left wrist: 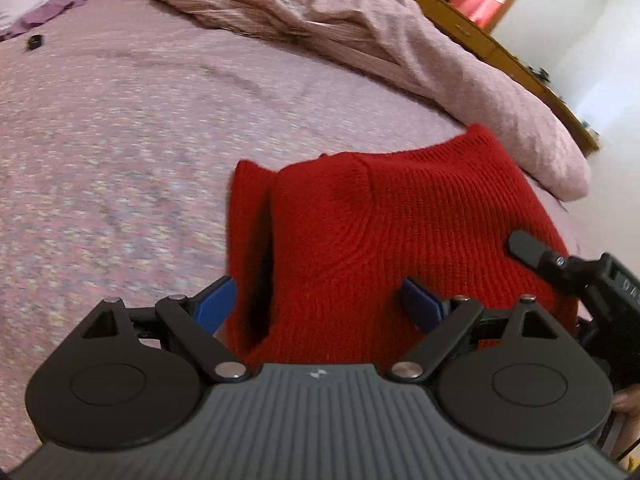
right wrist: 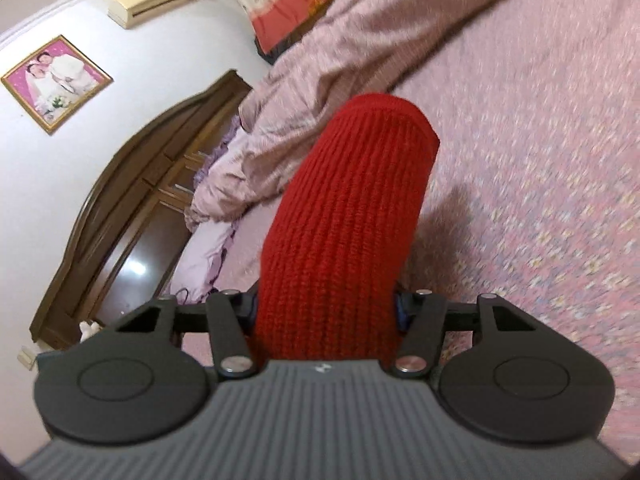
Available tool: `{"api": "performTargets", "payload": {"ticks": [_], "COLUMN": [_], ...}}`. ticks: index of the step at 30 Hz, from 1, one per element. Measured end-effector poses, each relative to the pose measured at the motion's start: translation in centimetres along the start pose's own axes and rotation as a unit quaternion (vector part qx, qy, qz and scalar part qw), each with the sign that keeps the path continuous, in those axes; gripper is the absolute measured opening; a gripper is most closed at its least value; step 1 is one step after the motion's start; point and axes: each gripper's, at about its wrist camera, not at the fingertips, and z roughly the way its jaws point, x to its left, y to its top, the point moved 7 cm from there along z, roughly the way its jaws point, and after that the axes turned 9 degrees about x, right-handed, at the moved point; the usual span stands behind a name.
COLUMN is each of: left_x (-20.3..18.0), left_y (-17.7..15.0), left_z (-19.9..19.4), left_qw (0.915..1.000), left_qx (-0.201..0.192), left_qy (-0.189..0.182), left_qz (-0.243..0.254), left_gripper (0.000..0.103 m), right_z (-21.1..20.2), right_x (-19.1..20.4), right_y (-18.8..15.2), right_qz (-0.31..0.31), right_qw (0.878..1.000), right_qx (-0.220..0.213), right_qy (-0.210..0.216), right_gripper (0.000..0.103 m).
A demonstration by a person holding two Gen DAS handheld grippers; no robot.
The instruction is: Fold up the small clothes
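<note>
Red knit garment [left wrist: 400, 232] is off the bed [left wrist: 120, 140], bundled up and carried between both tools, above the patterned pink sheet near the rumpled quilt [left wrist: 360, 32]. Left hand-held gripper [left wrist: 320, 300]: blue pads [left wrist: 216, 304] spread wide with a thick fold of the knit sitting between them; can't confirm the pads actually press, looks more like cradling than pinching. Right hand-held gripper [right wrist: 326, 308]: jaws drawn in against a rolled or doubled section of the knit [right wrist: 348, 220], pinching it; the fabric stands up ahead of it like a tube. From the left wrist view the right tool's finger [left wrist: 528, 248] lies against the far side of the bundle. My read: the step is lifting and repositioning the piece to lay it flat for a fold. To do it well: keep the right pinch firm, close the left on a single edge rather than the whole wad, pull the two apart so the knit hangs taut, then lower onto clear sheet, not onto the quilt. Risk: thick knit slipping from the wide left jaws.
</note>
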Motion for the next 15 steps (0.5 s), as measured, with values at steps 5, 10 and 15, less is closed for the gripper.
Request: {"api": "performTargets", "payload": {"ticks": [5,10,15], "left_x": [-4.3,-8.8,-12.3], "left_y": [-1.1,-2.7,-5.1], "left_z": [1.1,2.5,3.6], "left_qw": [0.9990,0.9957,0.9905], "left_qx": [0.018,0.038,0.063], "left_qy": [-0.026,-0.041,-0.046], "left_qz": [0.032,0.074,0.113], "left_gripper": [0.092,0.092,0.092], "right_z": [-4.4,-8.7,-12.4], "right_x": [-1.0,-3.2,-6.5], "right_y": [0.8,0.6,-0.8], "right_qz": [-0.004,0.006,0.043], "right_qw": [0.999,0.997,0.994], "right_qx": [-0.030,-0.057,-0.078], "right_qy": [-0.020,-0.049,-0.070], "right_gripper": [0.059,0.059,0.059]}}
